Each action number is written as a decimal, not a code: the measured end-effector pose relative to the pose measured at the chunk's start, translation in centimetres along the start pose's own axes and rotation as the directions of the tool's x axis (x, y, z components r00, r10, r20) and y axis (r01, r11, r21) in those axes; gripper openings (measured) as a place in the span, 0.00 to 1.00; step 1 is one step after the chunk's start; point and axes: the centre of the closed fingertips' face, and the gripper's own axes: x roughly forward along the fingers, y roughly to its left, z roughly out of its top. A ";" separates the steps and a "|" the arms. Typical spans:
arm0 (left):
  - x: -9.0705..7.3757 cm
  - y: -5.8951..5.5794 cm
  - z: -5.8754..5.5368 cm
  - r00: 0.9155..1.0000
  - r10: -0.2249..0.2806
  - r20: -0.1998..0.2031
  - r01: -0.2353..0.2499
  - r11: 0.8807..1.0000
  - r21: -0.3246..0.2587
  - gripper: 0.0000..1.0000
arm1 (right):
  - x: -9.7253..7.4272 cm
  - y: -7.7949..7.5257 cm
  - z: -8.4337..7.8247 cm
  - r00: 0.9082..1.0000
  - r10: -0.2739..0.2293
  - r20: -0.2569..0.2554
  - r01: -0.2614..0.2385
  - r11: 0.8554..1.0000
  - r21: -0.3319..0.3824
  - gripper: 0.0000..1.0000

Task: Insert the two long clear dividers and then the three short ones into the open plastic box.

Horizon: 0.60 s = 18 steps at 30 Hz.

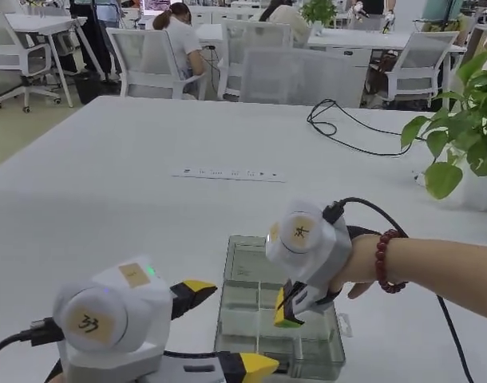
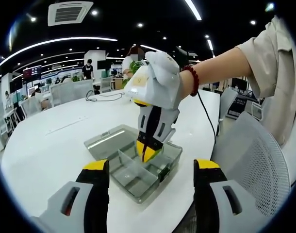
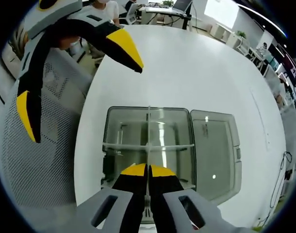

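Observation:
The clear plastic box lies near the table's front edge, its hinged lid folded open on the far side. My right gripper points down into the box, shut on a thin clear divider that stands along the box's middle. Another clear divider crosses it. In the left gripper view the right gripper stands upright in the box. My left gripper hovers open at the box's near left side, holding nothing; its yellow fingertips frame the box.
A white power strip lies mid-table. A black cable loops at the far right beside a potted plant. The right gripper's cable trails along the forearm. Office chairs and a seated person are beyond the table.

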 end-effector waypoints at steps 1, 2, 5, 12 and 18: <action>0.0 0.1 0.0 1.000 0.002 -0.001 -0.002 1.000 -0.001 0.71 | 0.2 0.0 -0.1 1.000 0.003 -0.007 -0.003 1.000 -0.001 0.02; 0.0 0.1 0.0 1.000 0.002 -0.001 -0.002 1.000 -0.001 0.71 | 0.3 0.0 -0.2 1.000 0.005 -0.014 -0.005 1.000 0.004 0.02; -0.2 0.2 0.0 1.000 0.004 -0.001 -0.004 1.000 0.000 0.71 | 0.7 0.1 -0.3 0.999 0.007 -0.041 -0.008 1.000 -0.006 0.02; -0.3 0.5 -0.3 1.000 0.013 -0.004 -0.013 1.000 -0.007 0.71 | 0.8 0.1 -0.5 0.998 0.018 -0.068 -0.018 1.000 -0.008 0.02; -0.4 0.5 -0.5 1.000 0.016 -0.006 -0.016 1.000 -0.012 0.71 | 0.8 0.1 -0.6 0.997 0.019 -0.081 -0.020 1.000 -0.018 0.02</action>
